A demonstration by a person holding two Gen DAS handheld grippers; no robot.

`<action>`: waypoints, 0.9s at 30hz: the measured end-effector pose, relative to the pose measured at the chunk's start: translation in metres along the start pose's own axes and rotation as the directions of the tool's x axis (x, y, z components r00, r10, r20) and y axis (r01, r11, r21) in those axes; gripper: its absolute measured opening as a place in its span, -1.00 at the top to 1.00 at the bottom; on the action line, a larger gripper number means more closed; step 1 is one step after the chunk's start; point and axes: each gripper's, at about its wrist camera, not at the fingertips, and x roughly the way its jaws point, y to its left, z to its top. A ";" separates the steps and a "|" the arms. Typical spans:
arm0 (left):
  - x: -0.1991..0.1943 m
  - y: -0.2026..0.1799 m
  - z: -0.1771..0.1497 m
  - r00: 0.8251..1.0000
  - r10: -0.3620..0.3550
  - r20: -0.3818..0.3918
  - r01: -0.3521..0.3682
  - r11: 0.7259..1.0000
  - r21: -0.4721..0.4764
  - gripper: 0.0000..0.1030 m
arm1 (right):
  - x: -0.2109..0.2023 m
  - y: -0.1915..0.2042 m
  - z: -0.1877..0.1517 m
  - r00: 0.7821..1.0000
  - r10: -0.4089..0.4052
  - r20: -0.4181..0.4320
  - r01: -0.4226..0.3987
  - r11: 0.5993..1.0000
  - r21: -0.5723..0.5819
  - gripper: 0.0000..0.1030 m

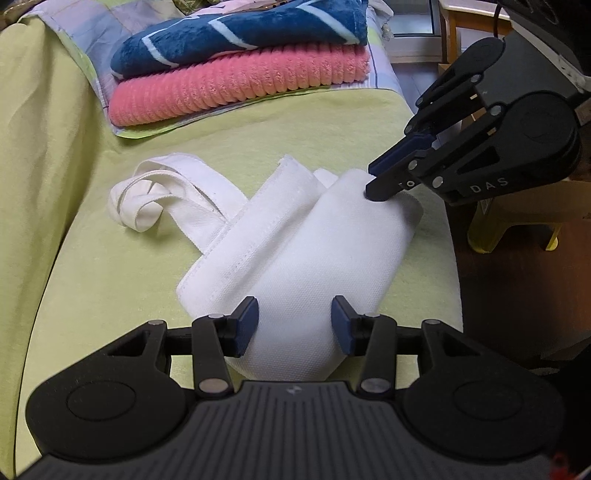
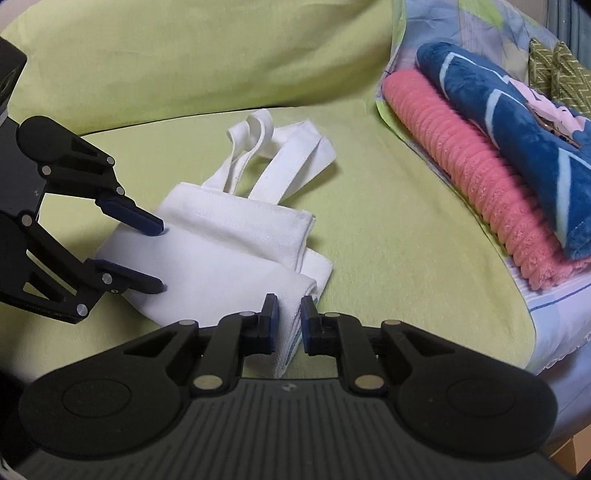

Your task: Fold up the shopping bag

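A white fabric shopping bag (image 1: 295, 251) lies folded over on a light green sheet (image 1: 110, 277), with its handles (image 1: 147, 199) bunched at the far left. My left gripper (image 1: 294, 325) is open, and the near rounded end of the bag sits between its blue pads. At the far right corner of the bag my right gripper (image 1: 375, 184) is shut on the fabric. The right wrist view shows the bag (image 2: 229, 254) with a thin edge of it pinched in my right gripper (image 2: 290, 321), while my left gripper (image 2: 162, 255) straddles its left end, fingers apart.
A blue patterned towel (image 1: 240, 33) lies stacked on a pink ribbed towel (image 1: 236, 88) upon a patterned cloth at the back. The bed edge drops at the right to a dark floor with a yellow stool (image 1: 517, 229). A green cushion (image 2: 184, 55) rises behind the bag.
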 end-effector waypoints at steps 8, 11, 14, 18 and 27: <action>-0.001 -0.006 -0.001 0.999 0.031 0.011 -0.031 0.999 0.008 0.02 | 0.003 0.009 0.002 0.999 -0.028 -0.018 0.028 1.000 -0.015 0.72; -0.002 -0.012 -0.001 0.998 0.057 0.016 -0.058 0.998 0.037 0.03 | 0.003 0.013 0.002 0.999 -0.032 -0.020 0.032 0.999 -0.017 0.71; -0.006 -0.021 -0.002 0.996 0.084 0.021 -0.086 0.992 0.094 0.03 | 0.004 0.014 0.003 0.999 -0.033 -0.023 0.033 0.999 -0.018 0.71; -0.013 -0.038 -0.009 0.992 0.122 0.045 -0.129 0.966 0.224 0.03 | 0.004 0.012 0.003 0.999 -0.029 -0.026 0.028 0.999 -0.015 0.70; -0.006 -0.098 -0.059 0.951 0.296 0.086 -0.281 0.716 0.639 -0.02 | 0.003 0.010 0.003 1.000 -0.020 -0.024 0.020 1.000 -0.015 0.70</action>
